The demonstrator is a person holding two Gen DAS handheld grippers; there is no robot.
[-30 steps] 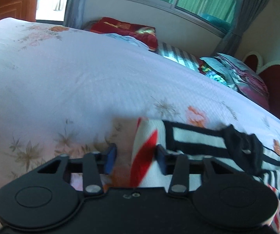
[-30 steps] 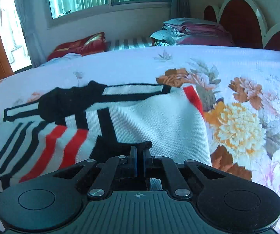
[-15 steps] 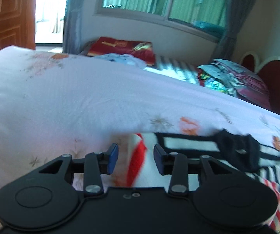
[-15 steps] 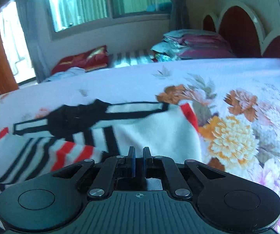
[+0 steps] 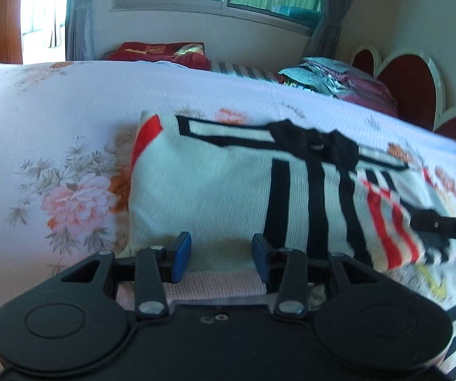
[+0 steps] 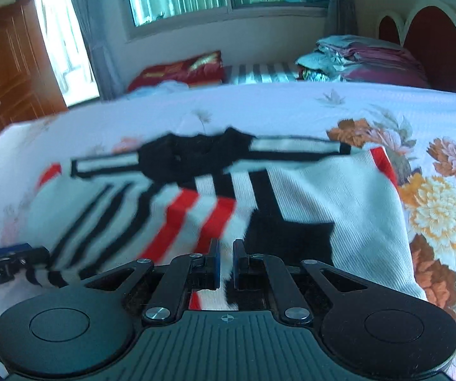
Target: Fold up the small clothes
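My left gripper (image 5: 221,255) jaws apart, white hem of the striped sweater (image 5: 228,197) between them. My right gripper (image 6: 225,262) is clamped on the sweater's near edge. Sweater lies on the floral bedsheet (image 5: 53,146). Readable lettering: "DAS", "enRobot.AI" on gripper fingers.

bedsheet (image 5: 53,120) bare left of sweater (image 5: 221,190) — bedding pile (image 5: 339,82) far side

A bed (image 5: 69,101) covered by a white sheet with printed flowers carries everything. A striped knit sweater (image 5: 228,190) in white, black and red lies spread across it, and a pile of folded bedding (image 5: 339,79) sits at its far edge by the headboard.
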